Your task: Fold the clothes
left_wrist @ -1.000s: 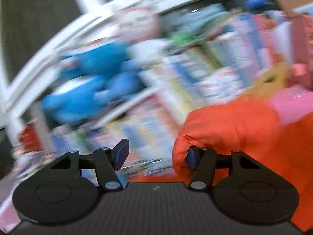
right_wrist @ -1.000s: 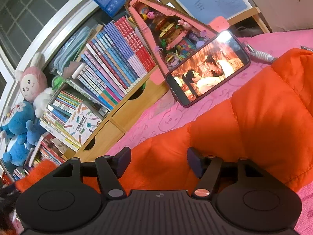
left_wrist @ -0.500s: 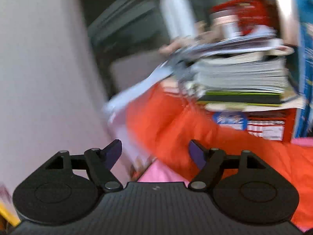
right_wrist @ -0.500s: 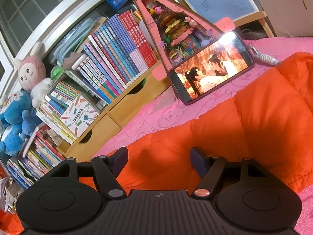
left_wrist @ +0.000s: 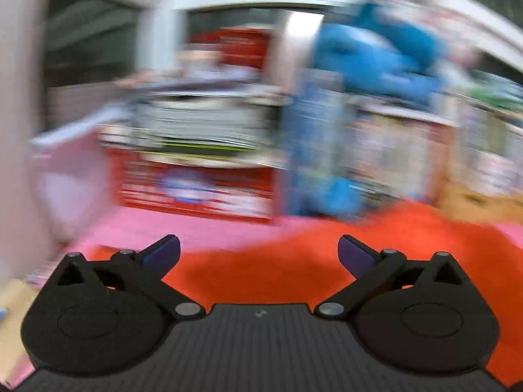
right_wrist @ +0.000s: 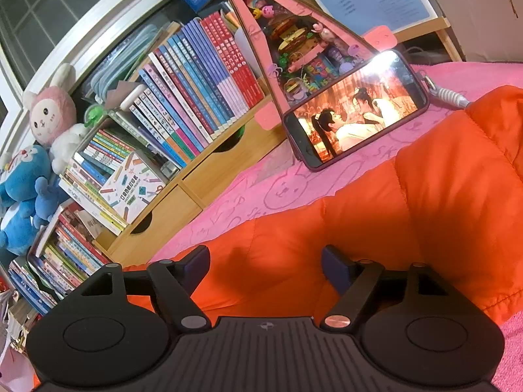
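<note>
Now the orange puffer jacket (right_wrist: 376, 215) lies spread on the pink blanket (right_wrist: 261, 189) ahead of and beneath both claws. Since a second ago the left gripper (left_wrist: 258, 250) has let go of the fold it pinched and swung across, fingers wide apart. The right gripper (right_wrist: 265, 264) stays put, also spread, holding nothing; likely one fold is done.

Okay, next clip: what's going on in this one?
A person with a claw in each hand is working on an orange puffer jacket spread on a pink cloth. The right claw hangs open over the jacket, gripping nothing. The left claw is also open above it; that view is blurred by motion.
</note>
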`<state>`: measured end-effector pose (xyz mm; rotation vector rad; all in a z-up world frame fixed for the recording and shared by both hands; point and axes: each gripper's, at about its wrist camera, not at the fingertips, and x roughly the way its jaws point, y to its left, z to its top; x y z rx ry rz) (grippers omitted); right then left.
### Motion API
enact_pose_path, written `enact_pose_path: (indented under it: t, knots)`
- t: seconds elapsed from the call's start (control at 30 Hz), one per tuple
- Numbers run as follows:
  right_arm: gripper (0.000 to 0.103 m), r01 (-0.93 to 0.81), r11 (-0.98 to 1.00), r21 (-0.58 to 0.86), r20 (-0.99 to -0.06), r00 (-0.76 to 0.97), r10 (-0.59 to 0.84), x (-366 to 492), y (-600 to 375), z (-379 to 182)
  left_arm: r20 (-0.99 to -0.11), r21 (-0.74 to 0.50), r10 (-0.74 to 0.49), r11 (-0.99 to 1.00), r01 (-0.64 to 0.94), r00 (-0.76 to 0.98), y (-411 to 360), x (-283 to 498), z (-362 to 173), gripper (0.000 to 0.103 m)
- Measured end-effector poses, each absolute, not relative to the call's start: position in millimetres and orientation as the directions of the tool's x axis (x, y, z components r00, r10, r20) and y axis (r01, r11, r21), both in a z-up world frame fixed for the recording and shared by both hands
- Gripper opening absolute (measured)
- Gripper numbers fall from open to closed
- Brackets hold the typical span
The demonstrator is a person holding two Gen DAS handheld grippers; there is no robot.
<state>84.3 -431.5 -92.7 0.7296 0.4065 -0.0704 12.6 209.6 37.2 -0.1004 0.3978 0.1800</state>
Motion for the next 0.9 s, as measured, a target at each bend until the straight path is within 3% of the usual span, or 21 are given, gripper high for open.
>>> enact_pose_path:
  t: [0.17,0.27,0.47,0.6,0.77,0.9]
  knots:
    - [0.077,0.178,0.845,0.504,-0.396,0.917,0.043,74.5,-396.5,-69.6,-0.399,-0.065,-0.093,0.995,0.073,0.912,129.1,22.8,29.5,0.103]
    - [0.077,0.030,0.919,0.393,-0.392,0.910,0.138,76.9,-345.9,-47.4,-0.410,0.004,-0.071,0.997,0.080,0.909,95.2,62.9,14.9,0.103]
    - [0.077,-0.298,0.954,0.005,-0.434,0.859,0.271,93.8,-201.6,-23.1,-0.498,0.237,0.113,0.972,0.009,0.860,74.1,112.3,-34.1,0.103]
    - [0.079,-0.457,0.885,-0.089,-0.486,0.795,0.362,95.7,-140.1,-26.9,-0.473,0.419,0.250,0.907,-0.034,0.845,83.9,108.6,-62.6,0.103]
    - [0.079,-0.504,0.838,-0.209,-0.525,0.781,0.338,94.6,-96.1,-44.3,-0.465,0.458,0.288,0.887,-0.051,0.837,92.8,111.9,-66.9,0.103]
    - [0.088,-0.455,0.824,-0.338,-0.513,0.823,0.244,96.3,-90.6,-57.5,-0.443,0.496,0.319,0.866,-0.068,0.838,101.3,110.2,-68.5,0.103]
